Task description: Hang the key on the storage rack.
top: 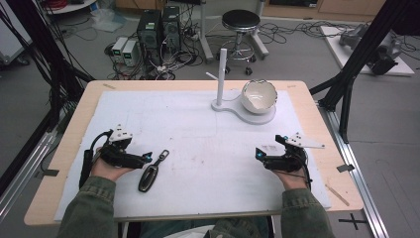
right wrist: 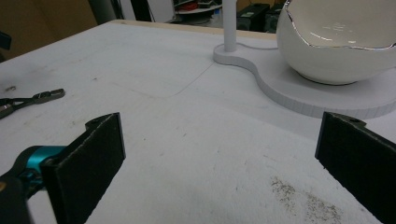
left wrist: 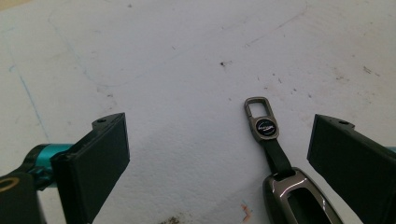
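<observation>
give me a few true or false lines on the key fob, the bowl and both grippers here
1. The dark metal key fob with strap and clip lies flat on the white mat beside the left gripper. True.
2. The left gripper is shut on the fob. False: its jaws stand open, the fob untouched.
3. The white egg-shaped bowl sits on the white stand base. True.
4. The right gripper holds the bowl. False: it is open, apart from it.

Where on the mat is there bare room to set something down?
The widest bare patch is the mat's middle, between the key fob by the left tongs and the right tongs. The far left corner is also free. The far right is crowded by the white stand and bowl.
</observation>
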The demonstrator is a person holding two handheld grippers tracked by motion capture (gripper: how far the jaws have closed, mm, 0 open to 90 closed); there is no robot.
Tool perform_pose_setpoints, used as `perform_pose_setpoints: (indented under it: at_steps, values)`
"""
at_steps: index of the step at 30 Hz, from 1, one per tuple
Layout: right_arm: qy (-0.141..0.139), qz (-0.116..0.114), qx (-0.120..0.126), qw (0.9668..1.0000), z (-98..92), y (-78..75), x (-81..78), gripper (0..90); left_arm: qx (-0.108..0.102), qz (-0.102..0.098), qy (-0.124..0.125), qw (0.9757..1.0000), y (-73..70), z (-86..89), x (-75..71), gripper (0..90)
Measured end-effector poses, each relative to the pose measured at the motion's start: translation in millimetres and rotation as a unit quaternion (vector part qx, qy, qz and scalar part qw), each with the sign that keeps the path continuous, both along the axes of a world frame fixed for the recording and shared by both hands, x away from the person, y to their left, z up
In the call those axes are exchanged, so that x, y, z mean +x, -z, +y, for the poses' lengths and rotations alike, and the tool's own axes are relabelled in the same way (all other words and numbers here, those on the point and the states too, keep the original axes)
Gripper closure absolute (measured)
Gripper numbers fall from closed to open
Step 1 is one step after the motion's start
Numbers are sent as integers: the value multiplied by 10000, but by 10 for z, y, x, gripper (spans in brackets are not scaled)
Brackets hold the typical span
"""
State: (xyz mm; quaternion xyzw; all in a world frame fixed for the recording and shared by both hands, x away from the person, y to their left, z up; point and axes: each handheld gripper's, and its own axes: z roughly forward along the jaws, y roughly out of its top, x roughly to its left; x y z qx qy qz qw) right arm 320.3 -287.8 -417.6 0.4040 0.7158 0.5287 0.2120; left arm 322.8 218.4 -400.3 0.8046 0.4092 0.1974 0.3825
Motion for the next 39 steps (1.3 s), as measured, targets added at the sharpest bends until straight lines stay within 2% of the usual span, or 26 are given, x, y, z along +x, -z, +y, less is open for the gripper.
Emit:
perform_pose_setpoints:
  at_steps: [4,9,11,13,14,17,18,19,20,22,24,28,29,33,37,39]
  values:
    - [1,-7,-6,10000,0,0,0,5,46,81,73,9999,-9,-78,20,61]
    - [-3,21,-3,10000,-2,-1,-3,6,257,274,237,9990,3,-203,51,61]
    - [-9,32,-7,10000,-2,1,-2,6,342,422,300,9981,26,-265,70,61]
    - [-9,30,-19,10000,-3,2,0,5,370,476,319,9977,33,-282,78,61]
    - [-21,18,-32,10000,-1,5,4,6,495,565,337,9966,44,-316,98,61]
    - [-36,24,-40,10000,1,6,6,6,574,637,350,9957,58,-349,117,61]
    - [-40,59,-24,10000,3,6,2,5,730,625,303,9949,74,-380,134,62]
    - [-57,62,-9,10000,3,7,4,6,730,625,303,9949,74,-380,134,61]
    - [-67,46,-16,10000,1,8,7,6,805,637,257,9944,86,-398,140,61]
    - [-60,47,-42,10000,0,11,11,6,900,755,318,9926,120,-449,160,62]
    - [-66,62,-33,10000,2,11,11,6,949,785,342,9918,126,-468,164,62]
    - [-102,104,-9,9999,6,14,12,6,1056,1008,357,9886,145,-544,204,64]
    - [-113,102,-1,9999,4,14,12,6,1056,1008,357,9886,145,-544,204,68]
    - [-123,65,8,9999,-3,13,15,6,1093,1280,302,9853,170,-581,227,75]
    - [-110,91,29,9999,-2,14,16,6,1132,1461,262,9824,180,-583,237,94]
    - [-107,90,23,9999,-2,16,18,6,1085,1542,215,9818,172,-583,240,121]
